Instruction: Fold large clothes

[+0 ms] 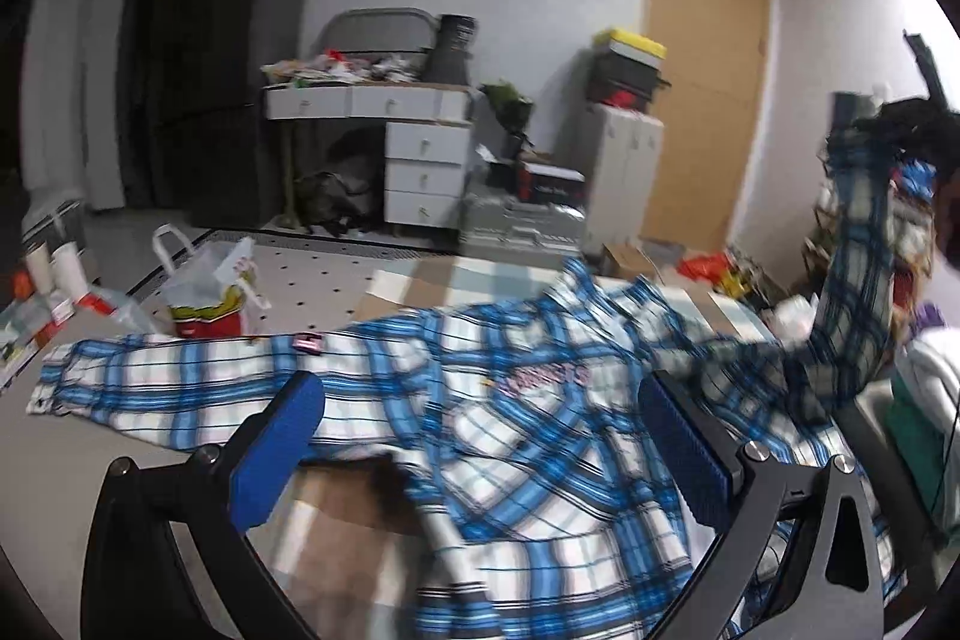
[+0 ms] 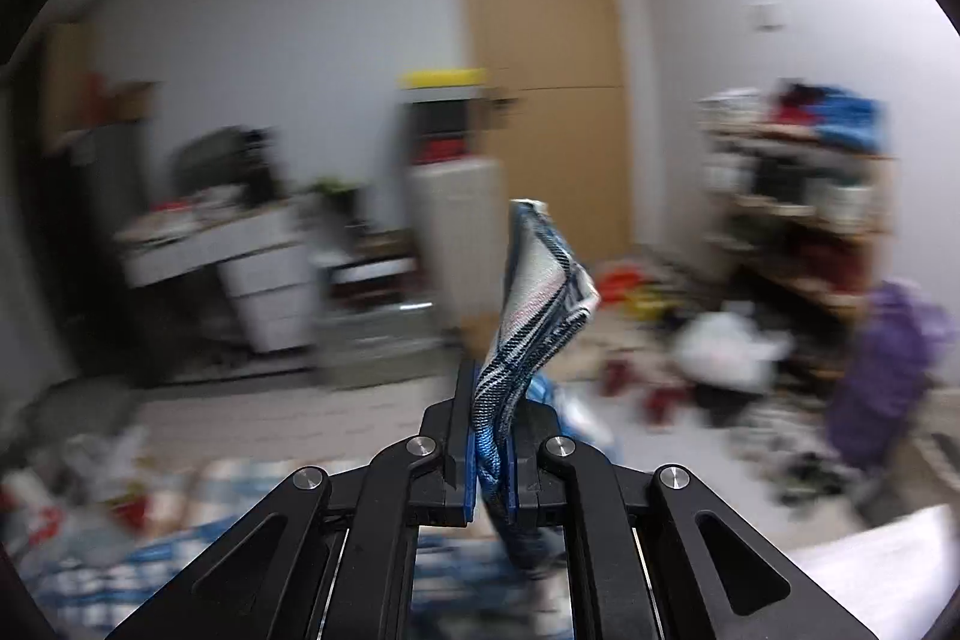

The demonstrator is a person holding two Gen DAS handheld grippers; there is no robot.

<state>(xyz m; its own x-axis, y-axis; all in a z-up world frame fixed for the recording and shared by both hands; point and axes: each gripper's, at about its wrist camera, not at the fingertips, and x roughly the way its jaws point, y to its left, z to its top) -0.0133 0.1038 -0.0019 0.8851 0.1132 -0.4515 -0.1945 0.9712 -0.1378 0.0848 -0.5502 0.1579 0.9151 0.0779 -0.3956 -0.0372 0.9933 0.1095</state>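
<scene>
Plaid shirt spread on table, long axis left-right across frame. Left gripper jaws wide apart, empty, above shirt middle. Right gripper jaws clamped on sleeve, raised at right edge.

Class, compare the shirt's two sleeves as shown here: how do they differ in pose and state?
The left sleeve lies flat and spread on the table, with no tool on it; the right sleeve is lifted in the air, its cuff clamped in the right tool. The left tool is open. Both sleeves share the blue-white plaid.
</scene>
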